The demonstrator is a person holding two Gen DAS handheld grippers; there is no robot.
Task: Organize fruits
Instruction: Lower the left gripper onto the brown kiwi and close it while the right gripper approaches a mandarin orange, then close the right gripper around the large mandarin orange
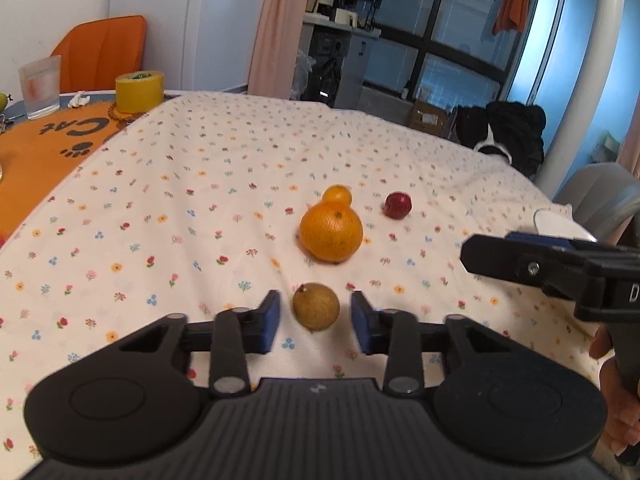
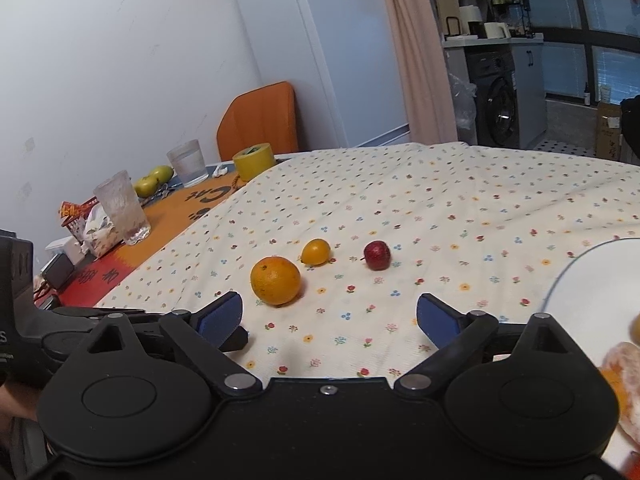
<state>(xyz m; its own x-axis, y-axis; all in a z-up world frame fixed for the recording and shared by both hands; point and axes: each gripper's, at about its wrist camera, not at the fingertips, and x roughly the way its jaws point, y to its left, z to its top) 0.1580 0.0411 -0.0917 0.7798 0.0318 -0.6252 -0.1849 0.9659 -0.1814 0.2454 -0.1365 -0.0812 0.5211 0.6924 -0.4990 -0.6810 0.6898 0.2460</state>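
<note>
A small brown round fruit lies on the flowered cloth between the blue pads of my left gripper, which stands open around it with gaps on both sides. Beyond it sit a large orange, a small orange fruit and a small red fruit. My right gripper is open and empty over the cloth, near the large orange, the small orange fruit and the red fruit. A white plate at the right holds peeled orange segments.
Left of the cloth, on an orange mat, stand a yellow tape roll, a frosted glass, another glass and green fruit. An orange chair is behind. The other gripper reaches in from the right.
</note>
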